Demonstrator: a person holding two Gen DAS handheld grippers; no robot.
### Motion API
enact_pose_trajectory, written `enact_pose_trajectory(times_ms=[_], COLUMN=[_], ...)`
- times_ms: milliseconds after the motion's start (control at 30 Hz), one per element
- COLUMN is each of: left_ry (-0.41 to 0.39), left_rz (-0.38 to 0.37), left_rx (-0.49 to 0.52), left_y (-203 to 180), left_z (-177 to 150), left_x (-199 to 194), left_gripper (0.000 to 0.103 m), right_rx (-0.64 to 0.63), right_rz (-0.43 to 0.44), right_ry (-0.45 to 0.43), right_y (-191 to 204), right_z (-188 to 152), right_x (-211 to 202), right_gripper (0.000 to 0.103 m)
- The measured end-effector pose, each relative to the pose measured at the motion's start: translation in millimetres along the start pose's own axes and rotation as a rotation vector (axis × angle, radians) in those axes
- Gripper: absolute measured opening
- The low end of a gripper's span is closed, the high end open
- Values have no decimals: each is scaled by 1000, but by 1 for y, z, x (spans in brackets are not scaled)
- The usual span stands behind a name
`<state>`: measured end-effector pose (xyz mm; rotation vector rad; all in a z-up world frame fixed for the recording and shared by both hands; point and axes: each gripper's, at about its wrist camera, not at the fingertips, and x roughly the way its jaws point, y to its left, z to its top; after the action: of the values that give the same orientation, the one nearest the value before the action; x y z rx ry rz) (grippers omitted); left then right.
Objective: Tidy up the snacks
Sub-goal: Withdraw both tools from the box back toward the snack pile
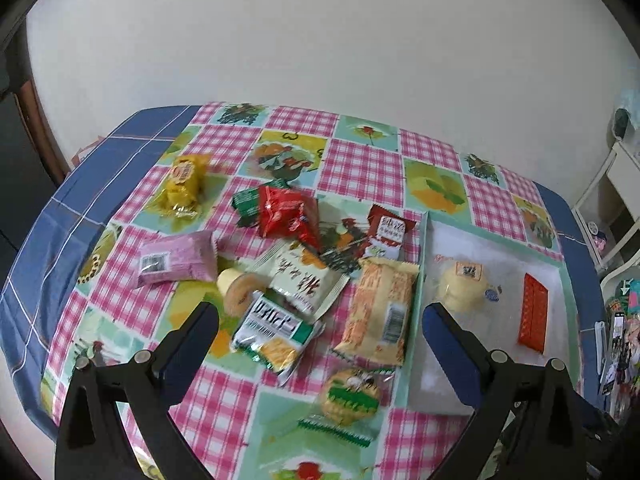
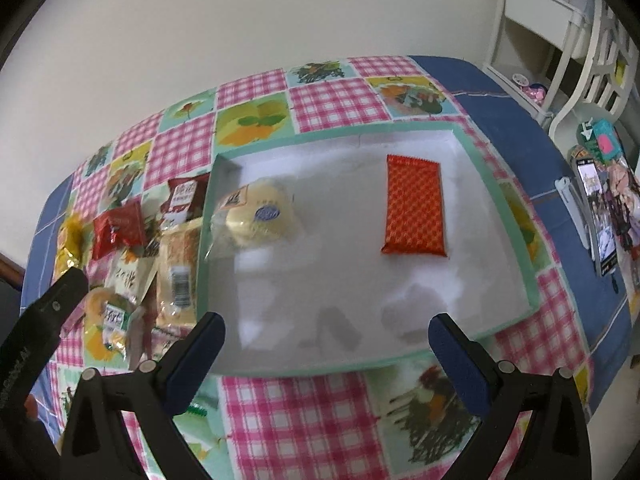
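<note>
Overlapping snack packets point(image 1: 304, 280) hide each other; both hand-held grippers point(image 1: 320, 320) point(image 2: 326, 336) gape wide, empty.

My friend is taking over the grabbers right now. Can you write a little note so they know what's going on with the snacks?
Left gripper: open, holding nothing, above the snack pile.
Right gripper: open, holding nothing, over the near edge of the tray.
Done: two snacks lie in the tray, the orange packet and the wrapped yellow cake, apart from each other.
Left: the rest sit on the tablecloth beside the tray, including the pink packet, yellow packet, red packet, long beige packet and round green-labelled biscuit. Several overlap in the middle of the pile.
</note>
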<state>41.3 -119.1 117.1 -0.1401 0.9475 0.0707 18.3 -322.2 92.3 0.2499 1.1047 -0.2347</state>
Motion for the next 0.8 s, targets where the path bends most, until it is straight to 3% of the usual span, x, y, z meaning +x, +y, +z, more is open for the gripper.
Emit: enact_pose_trajectory(times_ms=[200, 600, 800], left_ry=[19, 163, 227], left_rz=[43, 112, 114], left_rx=[-13, -115, -202], left_y=[19, 62, 85], left_z=[-9, -28, -31], left_x=[-5, 13, 28], left_gripper=[101, 101, 101], right_rx=[-9, -48, -83], right_rz=[24, 124, 123], right_ry=[25, 91, 129], right_y=[10, 45, 69], right_z=[-16, -36, -44], right_x=[-1, 5, 15], right_gripper=[103, 103, 103])
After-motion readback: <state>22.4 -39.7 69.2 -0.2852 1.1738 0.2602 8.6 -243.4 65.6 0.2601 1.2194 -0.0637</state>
